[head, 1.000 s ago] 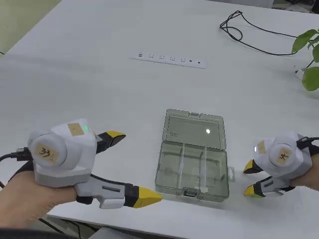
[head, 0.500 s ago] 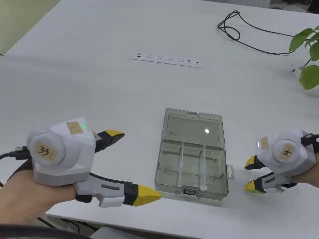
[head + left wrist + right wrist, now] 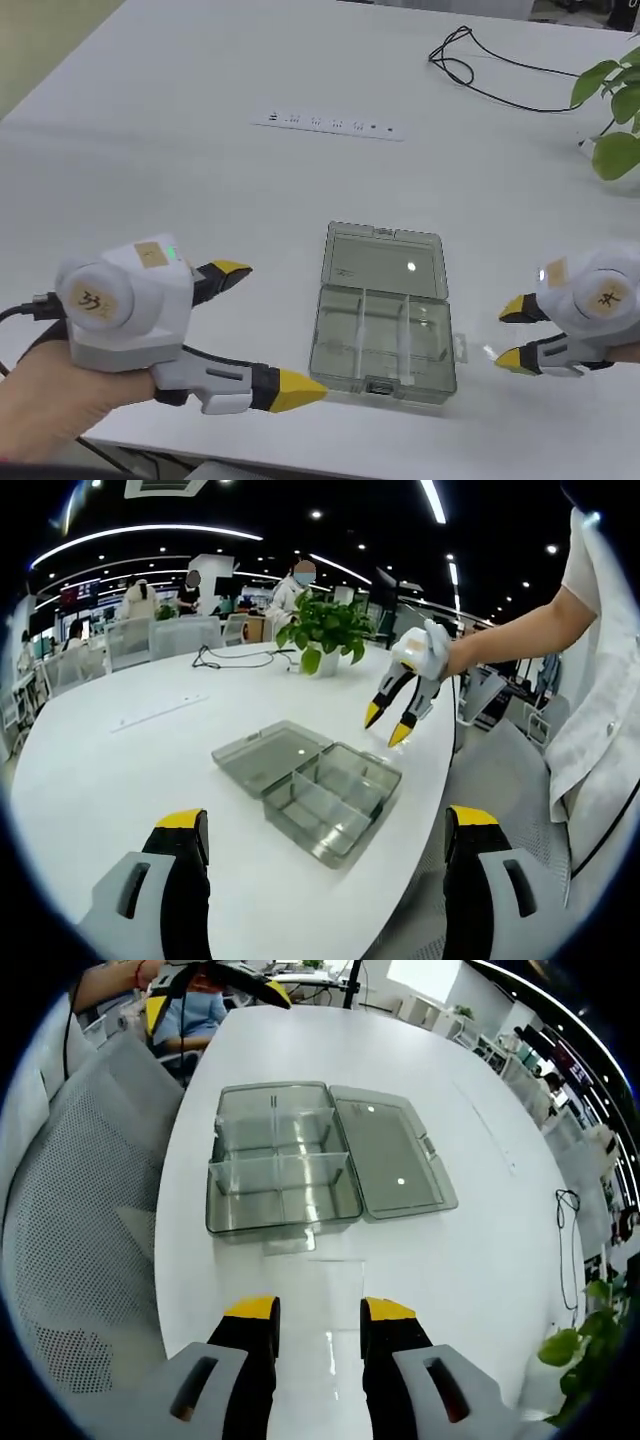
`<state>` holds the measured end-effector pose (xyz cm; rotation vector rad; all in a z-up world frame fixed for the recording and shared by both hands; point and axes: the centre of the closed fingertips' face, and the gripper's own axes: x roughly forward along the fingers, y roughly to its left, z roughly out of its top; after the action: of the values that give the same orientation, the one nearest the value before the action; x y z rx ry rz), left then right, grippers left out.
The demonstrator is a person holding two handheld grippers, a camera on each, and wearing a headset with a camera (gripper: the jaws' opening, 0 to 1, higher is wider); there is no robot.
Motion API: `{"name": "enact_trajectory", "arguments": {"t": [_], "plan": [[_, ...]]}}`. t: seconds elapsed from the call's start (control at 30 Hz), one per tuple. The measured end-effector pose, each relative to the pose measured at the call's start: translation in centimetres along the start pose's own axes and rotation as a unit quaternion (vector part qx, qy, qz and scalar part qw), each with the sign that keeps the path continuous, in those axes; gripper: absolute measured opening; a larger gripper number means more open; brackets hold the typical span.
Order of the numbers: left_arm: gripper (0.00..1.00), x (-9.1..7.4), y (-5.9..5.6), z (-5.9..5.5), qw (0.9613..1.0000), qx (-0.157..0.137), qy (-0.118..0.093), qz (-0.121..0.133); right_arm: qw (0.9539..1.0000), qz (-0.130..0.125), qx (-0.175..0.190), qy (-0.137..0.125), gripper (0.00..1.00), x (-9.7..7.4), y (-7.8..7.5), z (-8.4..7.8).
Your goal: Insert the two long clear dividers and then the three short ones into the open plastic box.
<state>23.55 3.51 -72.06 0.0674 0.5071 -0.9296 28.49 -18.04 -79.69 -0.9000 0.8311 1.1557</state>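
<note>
1. The box [image 3: 385, 335] sits near the front edge of the tabletop [image 3: 200, 180], with its lid [image 3: 388, 262] flipped open and lying flat behind it.
2. In the head view, two clear dividers [image 3: 405, 335] already stand in the tray, running front to back. I'd call those the long ones, so that part looks done.
3. The short ones are harder to call. The right gripper view shows cross lines inside the tray, but clear plastic on clear plastic makes it tough to count. I can't say how many of the three are seated.
4. In the right gripper view, what looks like a loose clear piece [image 3: 330, 1285] lies flat on the tabletop, between the box and the jaws. If that's a short divider, at least one is left to go in.
5. The left gripper [image 3: 262, 330] hangs off to the left of the box, well apart from it. Its jaws are spread wide with nothing in them.
6. The right gripper [image 3: 512, 334] is near the box's right side. Its jaws are parted by a smaller gap, are also empty, and point toward the box and that loose piece.
7. My guess is we're past halfway, and the next job is picking the flat piece off the tabletop, which looks fiddly.
</note>
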Motion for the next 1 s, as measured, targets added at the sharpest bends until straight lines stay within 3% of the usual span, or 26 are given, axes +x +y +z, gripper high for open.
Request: {"name": "enact_trajectory", "arguments": {"t": [0.37, 0.73, 0.93, 1.0], "plan": [[0.99, 0.8, -0.6, 0.8, 0.9997, -0.017, -0.014, -0.011, 0.999, -0.017, -0.021, -0.036, 0.33, -2.6, 0.9, 3.9], [0.91, 2.3, -1.2, 3.4, 0.9966, -0.066, -0.04, -0.029, 0.9957, -0.019, -0.054, -0.072, 0.33, -3.9, 2.2, 8.4], [0.84, 3.1, -1.7, 4.4, 0.9907, -0.119, -0.049, -0.045, 0.9934, -0.021, -0.077, -0.082, 0.33, -4.5, 2.9, 10.0], [0.81, 3.4, -2.1, 4.4, 0.9855, -0.154, -0.044, -0.055, 0.9924, -0.022, -0.087, -0.084, 0.33, -4.7, 3.2, 10.5]]}}
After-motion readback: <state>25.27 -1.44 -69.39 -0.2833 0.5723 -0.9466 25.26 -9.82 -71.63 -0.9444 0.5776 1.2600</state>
